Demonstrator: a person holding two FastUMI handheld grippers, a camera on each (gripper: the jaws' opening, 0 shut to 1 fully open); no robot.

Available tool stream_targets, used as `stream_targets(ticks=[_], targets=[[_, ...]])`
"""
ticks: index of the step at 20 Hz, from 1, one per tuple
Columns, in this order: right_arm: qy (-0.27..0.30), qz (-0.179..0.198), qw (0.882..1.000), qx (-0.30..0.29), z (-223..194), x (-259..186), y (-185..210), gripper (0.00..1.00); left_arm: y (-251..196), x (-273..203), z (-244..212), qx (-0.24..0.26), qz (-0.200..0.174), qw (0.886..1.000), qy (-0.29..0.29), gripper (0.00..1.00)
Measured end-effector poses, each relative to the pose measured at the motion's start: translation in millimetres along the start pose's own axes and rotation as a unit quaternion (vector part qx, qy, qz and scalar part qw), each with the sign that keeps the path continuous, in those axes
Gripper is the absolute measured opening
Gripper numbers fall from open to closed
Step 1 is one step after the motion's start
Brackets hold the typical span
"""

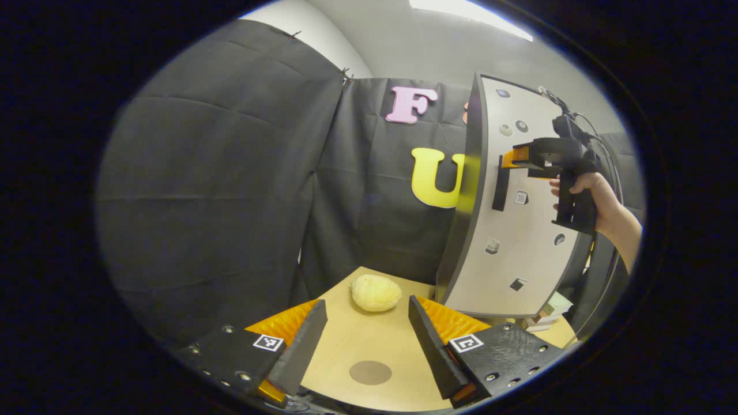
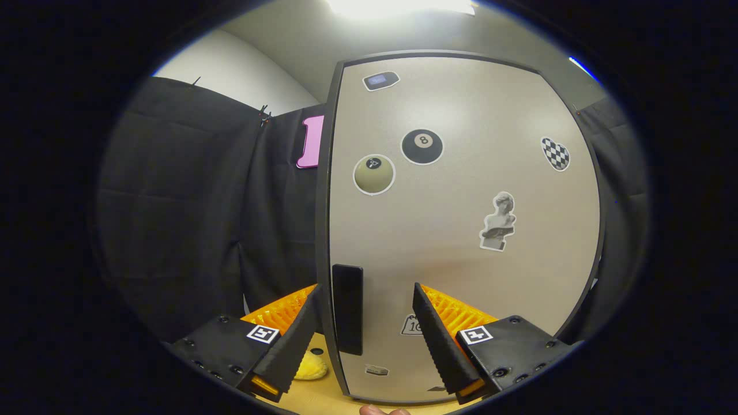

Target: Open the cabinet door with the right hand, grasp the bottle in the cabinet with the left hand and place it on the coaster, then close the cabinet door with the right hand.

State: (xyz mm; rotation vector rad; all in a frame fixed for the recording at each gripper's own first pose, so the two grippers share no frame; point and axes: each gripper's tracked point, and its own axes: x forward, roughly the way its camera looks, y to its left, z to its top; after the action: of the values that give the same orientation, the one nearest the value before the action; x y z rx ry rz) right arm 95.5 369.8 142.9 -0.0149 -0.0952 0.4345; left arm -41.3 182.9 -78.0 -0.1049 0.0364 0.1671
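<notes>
Left gripper view: the left gripper (image 1: 369, 340) hangs over a pale wooden table (image 1: 398, 351), its jaws set wide apart and holding nothing. Between the fingers, near the table's front edge, lies a round dark coaster (image 1: 370, 372). Farther back rests a yellow lumpy object (image 1: 376, 293), well apart from the coaster. To the right stands the cabinet door (image 1: 519, 230), seen at an angle, pale grey with a dark edge and small stickers. The right gripper (image 1: 510, 158), held by a hand (image 1: 582, 190), reaches the upper end of the dark vertical handle (image 1: 500, 184); whether its fingers press on the handle cannot be told from here. A few small pale items (image 1: 548, 314) sit by the cabinet's lower right.

Right gripper view: the door (image 2: 461, 230) faces the camera at close range, carrying stickers of two billiard balls (image 2: 398, 161), a bust (image 2: 497, 222) and a chequered oval (image 2: 555, 154). The handle (image 2: 347, 317) stands upright between the right gripper's (image 2: 366, 331) spread fingers, just beside the left-hand finger, with a clear gap to the other. Part of the yellow object (image 2: 311, 366) shows on the table (image 2: 323, 397) below.

Black cloth lines the booth; a grey ceiling with a bright light spans above. The bottle lies behind the door, hidden.
</notes>
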Motion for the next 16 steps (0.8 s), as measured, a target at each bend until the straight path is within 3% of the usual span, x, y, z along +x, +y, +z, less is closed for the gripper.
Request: stream_targets(ticks=[6, 10, 13, 15, 16], targets=[[0.033, -0.018, 0.999, -0.021, -24, 25, 12, 0.96, 17, 6, 2, -0.011, 0.016, 1.000, -0.006, 0.86], [0.059, -0.024, 0.998, -0.005, -39, 35, 16, 0.77, 22, 2, -2, -0.015, 0.025, 1.000, -0.002, 0.88], [0.071, -0.029, 0.997, 0.012, -43, 36, 17, 0.48, 30, -1, -7, -0.015, 0.032, 0.999, 0.004, 0.88], [0.072, -0.036, 0.997, 0.017, -43, 36, 17, 0.39, 34, -3, -7, -0.015, 0.035, 0.999, 0.004, 0.85], [0.073, -0.036, 0.996, 0.018, -43, 35, 17, 0.38, 34, -3, -7, -0.012, 0.036, 0.999, 0.004, 0.86]])
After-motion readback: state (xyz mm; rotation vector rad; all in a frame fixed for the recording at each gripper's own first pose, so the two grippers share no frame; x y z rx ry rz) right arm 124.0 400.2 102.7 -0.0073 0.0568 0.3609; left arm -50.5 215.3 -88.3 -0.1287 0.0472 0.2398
